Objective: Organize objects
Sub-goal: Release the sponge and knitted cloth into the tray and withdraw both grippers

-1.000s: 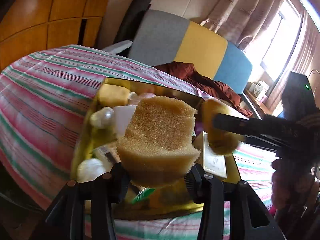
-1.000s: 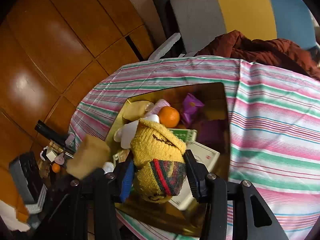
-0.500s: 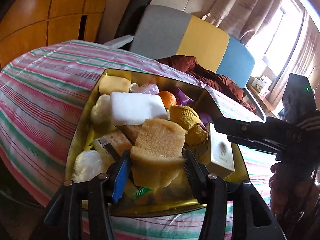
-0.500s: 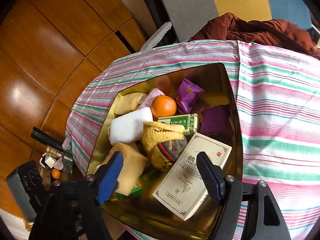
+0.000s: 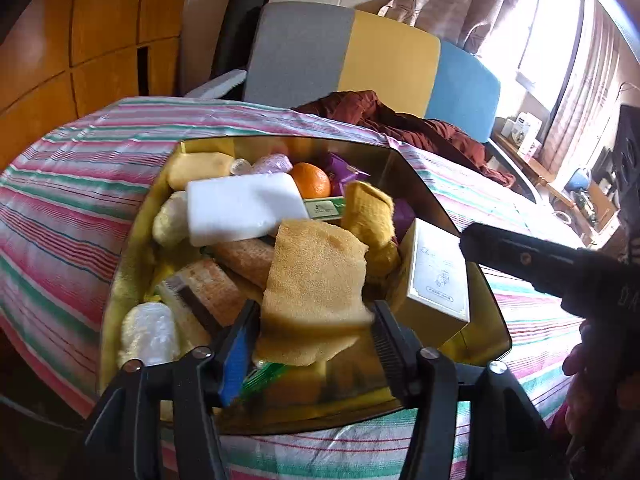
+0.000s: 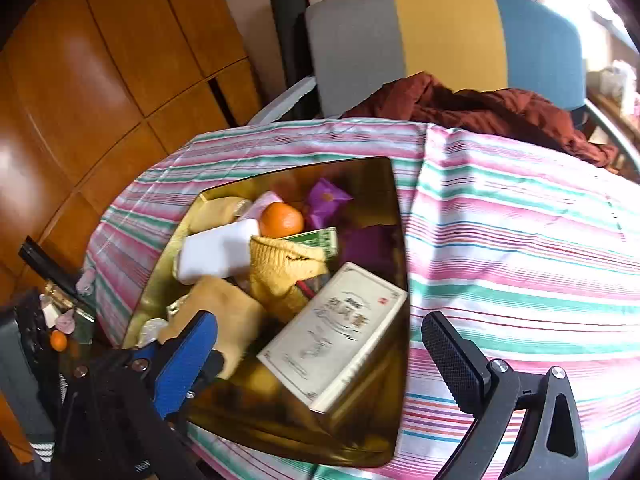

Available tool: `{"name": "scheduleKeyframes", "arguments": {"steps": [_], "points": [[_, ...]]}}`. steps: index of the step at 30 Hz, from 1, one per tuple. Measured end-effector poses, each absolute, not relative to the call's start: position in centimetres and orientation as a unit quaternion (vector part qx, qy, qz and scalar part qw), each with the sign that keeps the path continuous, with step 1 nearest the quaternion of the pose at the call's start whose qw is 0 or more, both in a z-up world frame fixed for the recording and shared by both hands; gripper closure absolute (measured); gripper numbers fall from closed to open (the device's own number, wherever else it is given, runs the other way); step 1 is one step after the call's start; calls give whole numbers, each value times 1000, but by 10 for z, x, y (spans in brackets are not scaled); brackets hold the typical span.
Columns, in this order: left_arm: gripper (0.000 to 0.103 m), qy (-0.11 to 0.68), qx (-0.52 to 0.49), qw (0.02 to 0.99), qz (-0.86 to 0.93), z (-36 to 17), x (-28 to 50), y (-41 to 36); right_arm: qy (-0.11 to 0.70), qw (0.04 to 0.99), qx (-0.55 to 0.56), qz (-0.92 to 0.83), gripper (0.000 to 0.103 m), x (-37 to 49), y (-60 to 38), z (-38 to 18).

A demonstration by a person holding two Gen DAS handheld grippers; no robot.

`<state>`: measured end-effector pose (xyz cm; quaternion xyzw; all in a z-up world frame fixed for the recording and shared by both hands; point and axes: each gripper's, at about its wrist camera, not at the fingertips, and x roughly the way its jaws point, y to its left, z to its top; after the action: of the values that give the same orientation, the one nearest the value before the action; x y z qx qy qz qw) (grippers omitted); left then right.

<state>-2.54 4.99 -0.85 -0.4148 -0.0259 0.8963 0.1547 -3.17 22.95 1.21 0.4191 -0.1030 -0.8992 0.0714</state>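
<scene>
From my left wrist camera, the far left is a striped tablecloth [image 5: 68,216] in pink, green and white, draped over the table. On it sits the gold tin [image 5: 424,196], open and crowded. At its left side I see a pale knobbly roll [image 5: 170,222] and a clear wrapped bundle [image 5: 150,334]; toward the middle a white foam block [image 5: 240,206] lies across the pile, with an orange [image 5: 311,180] behind it. My left gripper [image 5: 312,340] hangs over the near rim, its jaws opening, and the tan sponge [image 5: 316,280] sits between them, resting on the pile; the right pad looks close to its edge, the blue left pad stands off it. Just right of the sponge is the yellow sock [image 5: 368,212], then a cream printed box [image 5: 436,276] leaning against the tin's right wall. Far right, the other tool's black body is in a hand [image 5: 580,360].

From the right wrist camera, the same tin [image 6: 396,208] sits left of centre, the sponge [image 6: 224,312] at its near left corner, the sock [image 6: 280,276] beside it, the cream box [image 6: 336,336] tilted to the right. My right gripper [image 6: 332,356] is spread wide, its jaws opening, with nothing pressed between the pads; the box lies below the gap. A brown garment [image 6: 480,108] lies beyond the table against a grey, yellow and blue chair back [image 6: 440,28].
</scene>
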Motion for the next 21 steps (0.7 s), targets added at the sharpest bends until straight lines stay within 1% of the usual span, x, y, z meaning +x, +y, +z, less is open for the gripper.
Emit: {"name": "scheduleKeyframes", "arguments": {"steps": [6, 12, 19, 21], "points": [[36, 9, -379, 127, 916, 11, -8, 49, -94, 54, 414, -904, 0, -20, 236, 12], [36, 26, -362, 103, 926, 25, 1, 47, -75, 36, 403, -911, 0, -9, 233, 12], [36, 31, -346, 63, 935, 38, 15, 42, -35, -8, 384, -923, 0, 7, 230, 16], [33, 38, -337, 44, 940, 42, 19, 43, -29, -18, 380, -924, 0, 11, 231, 16]]}}
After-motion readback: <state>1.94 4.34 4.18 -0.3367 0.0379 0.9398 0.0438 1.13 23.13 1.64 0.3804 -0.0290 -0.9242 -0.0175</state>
